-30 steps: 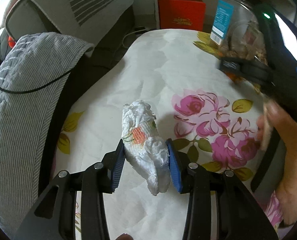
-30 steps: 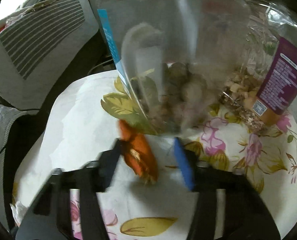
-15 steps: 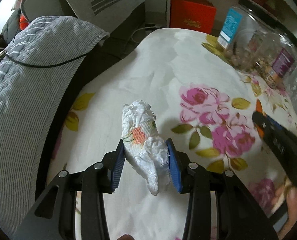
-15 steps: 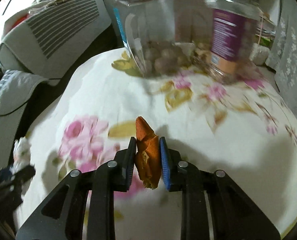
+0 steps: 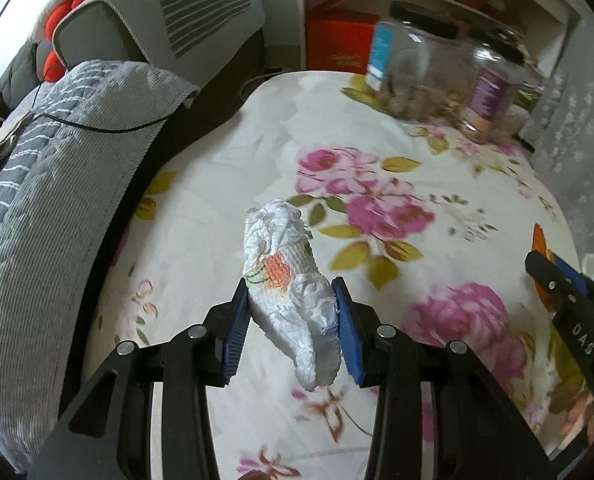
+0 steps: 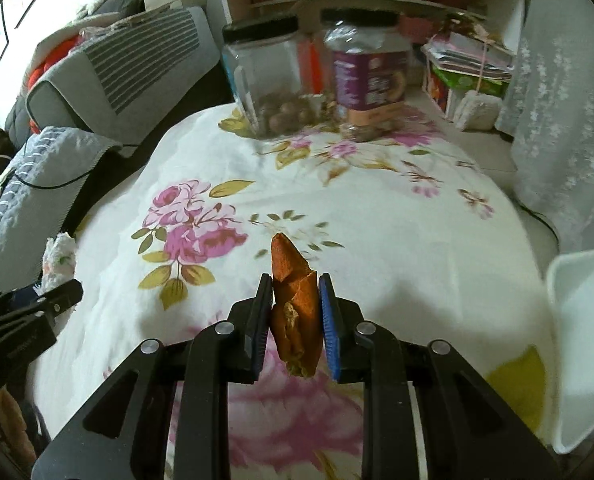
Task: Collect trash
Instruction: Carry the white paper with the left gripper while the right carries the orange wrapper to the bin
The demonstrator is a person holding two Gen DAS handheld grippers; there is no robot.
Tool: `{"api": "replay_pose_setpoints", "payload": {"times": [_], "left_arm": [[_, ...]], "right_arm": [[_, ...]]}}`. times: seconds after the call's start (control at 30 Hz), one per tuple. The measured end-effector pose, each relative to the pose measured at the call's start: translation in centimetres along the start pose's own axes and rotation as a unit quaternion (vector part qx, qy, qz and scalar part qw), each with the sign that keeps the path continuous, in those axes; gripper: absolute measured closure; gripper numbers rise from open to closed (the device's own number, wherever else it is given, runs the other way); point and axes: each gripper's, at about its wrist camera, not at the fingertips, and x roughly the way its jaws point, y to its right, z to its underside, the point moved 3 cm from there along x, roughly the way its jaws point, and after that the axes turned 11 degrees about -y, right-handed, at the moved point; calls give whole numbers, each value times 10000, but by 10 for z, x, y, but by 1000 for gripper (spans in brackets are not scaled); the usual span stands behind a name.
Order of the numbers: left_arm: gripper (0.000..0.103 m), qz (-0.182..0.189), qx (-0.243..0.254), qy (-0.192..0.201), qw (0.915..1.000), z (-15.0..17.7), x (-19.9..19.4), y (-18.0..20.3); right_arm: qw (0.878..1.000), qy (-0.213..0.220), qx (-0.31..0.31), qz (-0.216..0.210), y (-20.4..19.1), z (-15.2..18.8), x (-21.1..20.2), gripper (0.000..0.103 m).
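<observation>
Since both claws carry trash lifted off the tablecloth (image 5: 225, 184), we read this as the carry step, not the pickup. Our left claw (image 5: 293, 322) is clamped on a crumpled white tissue (image 5: 287, 276) with an orange print; the blue pads press both its sides and most of the wad sticks out ahead and below the tips. Held mid-body like that, it should not slip. Our right claw (image 6: 295, 312) is nearly closed, pinching an orange wrapper (image 6: 293, 300) upright between the pads, its point poking forward. Thin item, so narrow gap makes sense.

A white bin (image 6: 581, 320) shows at the right edge of the right view, just beside the table edge. We judge that is the drop target, with the right claw nearer to it and the left one further off to the left. Two jars (image 6: 265, 76) stand at the far end of the table, well apart from both claws; they look like keepers, not trash.

Neither item is over the bin yet. No loose trash shows on the cloth.
</observation>
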Motion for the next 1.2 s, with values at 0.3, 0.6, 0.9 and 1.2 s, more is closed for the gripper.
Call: {"api": "replay_pose_setpoints", "payload": {"times": [0.3, 0.6, 0.9, 1.2], "left_arm": [[63, 136, 447, 314, 9984, 30, -32, 51], [63, 266, 926, 453, 9943, 54, -50, 110], [63, 454, 1326, 534, 9887, 62, -65, 167], [63, 708, 1803, 739, 9783, 62, -91, 236]], "right_arm": [[9992, 327, 214, 107, 44, 24, -54, 81], [9952, 647, 688, 271, 106, 48, -93, 81], [9875, 922, 1185, 470, 168, 57, -125, 81], [9745, 1097, 1775, 819, 252, 57, -149, 81]]}}
